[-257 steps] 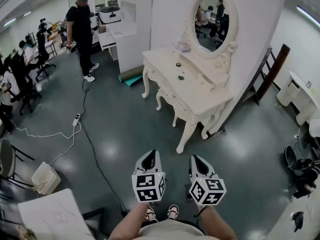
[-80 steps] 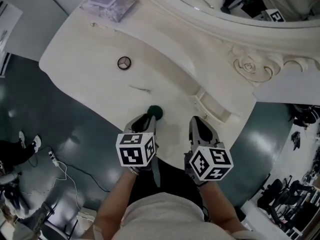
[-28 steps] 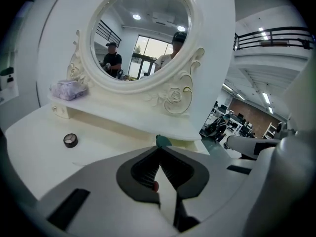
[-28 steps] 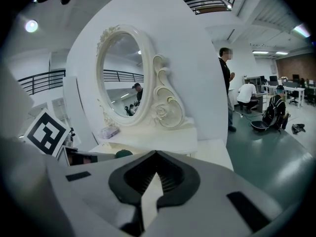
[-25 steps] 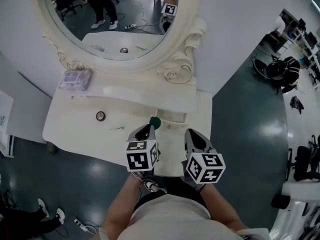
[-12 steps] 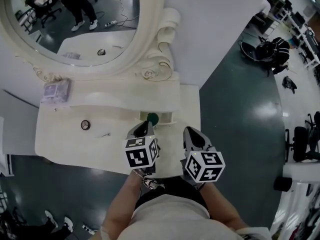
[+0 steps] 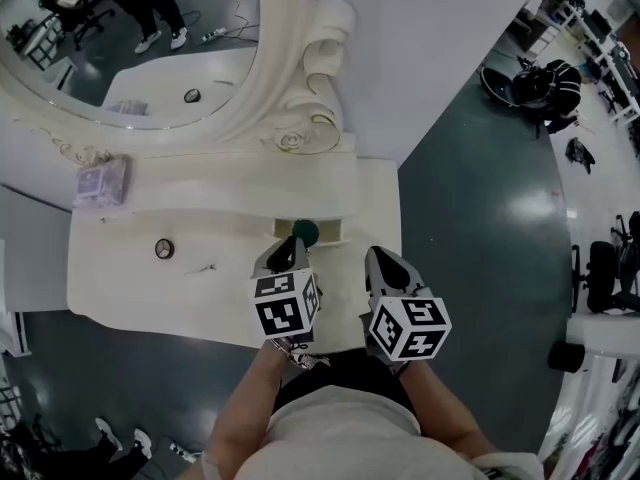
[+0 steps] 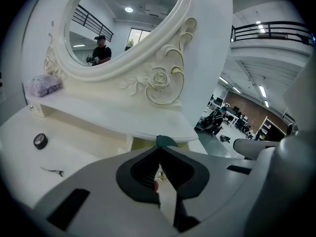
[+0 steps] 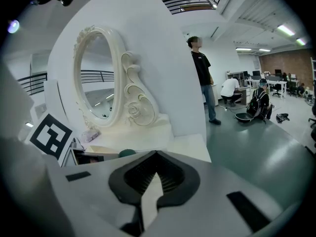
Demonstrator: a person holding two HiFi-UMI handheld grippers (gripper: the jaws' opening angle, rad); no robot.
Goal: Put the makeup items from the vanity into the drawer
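My left gripper (image 7: 298, 246) is shut on a small dark-green round makeup item (image 7: 305, 232), which pokes out past the jaw tips (image 8: 166, 141). It hangs at the open little drawer (image 7: 330, 231) under the vanity's raised shelf. My right gripper (image 7: 381, 262) is beside it over the vanity's right end, jaws together with nothing between them (image 9: 156, 153). On the vanity top (image 7: 130, 293) to the left lie a round black compact (image 7: 164, 249) and a thin small item (image 7: 207, 267).
A purple packet (image 7: 100, 181) rests on the raised shelf at the left. The oval mirror (image 7: 130, 48) with its carved frame rises behind. Dark floor lies right of the vanity; a person (image 9: 202, 78) stands there, and chairs and bags are farther off.
The head view has swung left a little. The left gripper with the green item has come up to the open drawer's mouth. The right gripper keeps its place beside it.
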